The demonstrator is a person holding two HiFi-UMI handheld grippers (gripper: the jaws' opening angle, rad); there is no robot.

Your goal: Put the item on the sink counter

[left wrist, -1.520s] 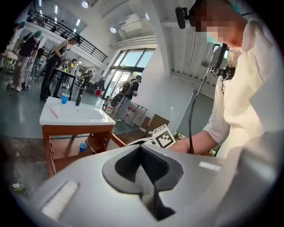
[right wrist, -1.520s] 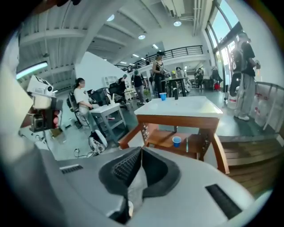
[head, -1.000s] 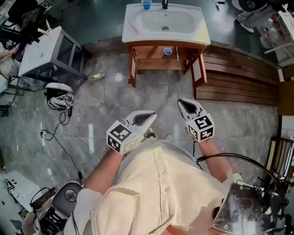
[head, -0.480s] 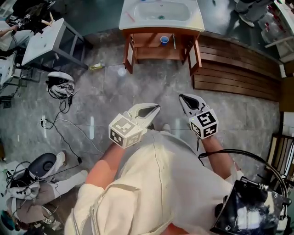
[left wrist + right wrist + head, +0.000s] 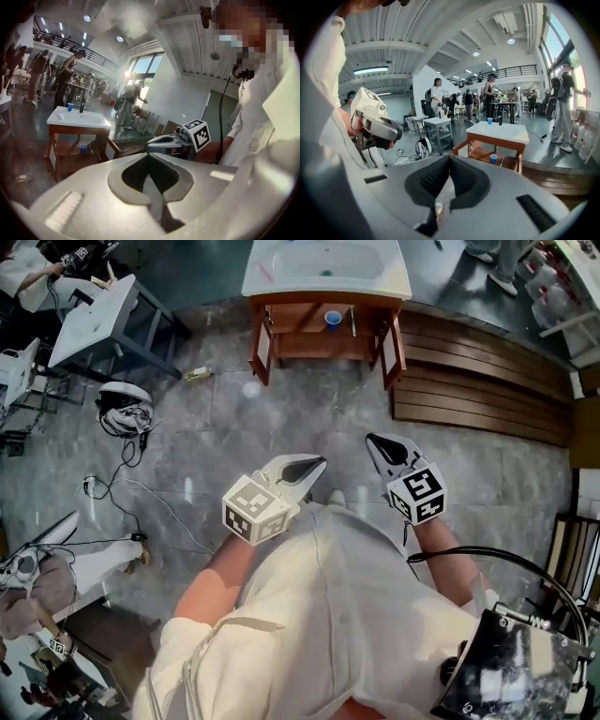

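- Grey marbled floor (image 5: 309,399) lies between both grippers and the sink vanity (image 5: 323,338) at far centre. The vanity's two wooden doors hang open, one to each side.
- Task item: cannot tell which one is meant. A blue cup (image 5: 333,318) stands on the open shelf under the white sink counter (image 5: 394,282), with a slim stick-like item (image 5: 353,322) just right of it.
- On the counter itself: a thin pink item (image 5: 266,274) at the left. The right gripper view shows a second blue cup (image 5: 489,120) beside the tap (image 5: 499,120).
- Left gripper (image 5: 317,463): fingers together, nothing between them. It is held near the person's chest, well apart from the vanity.
- Right gripper (image 5: 373,441): fingers together and empty, beside the left gripper.
- Floor clutter on the left: a small yellowish object (image 5: 197,374) near the vanity's left door, a white headgear bundle (image 5: 122,413), and loose cables (image 5: 122,512).
- White side table (image 5: 94,320) at far left; slatted wooden platform (image 5: 478,381) just right of the vanity.
- Another person (image 5: 37,587) at near left.
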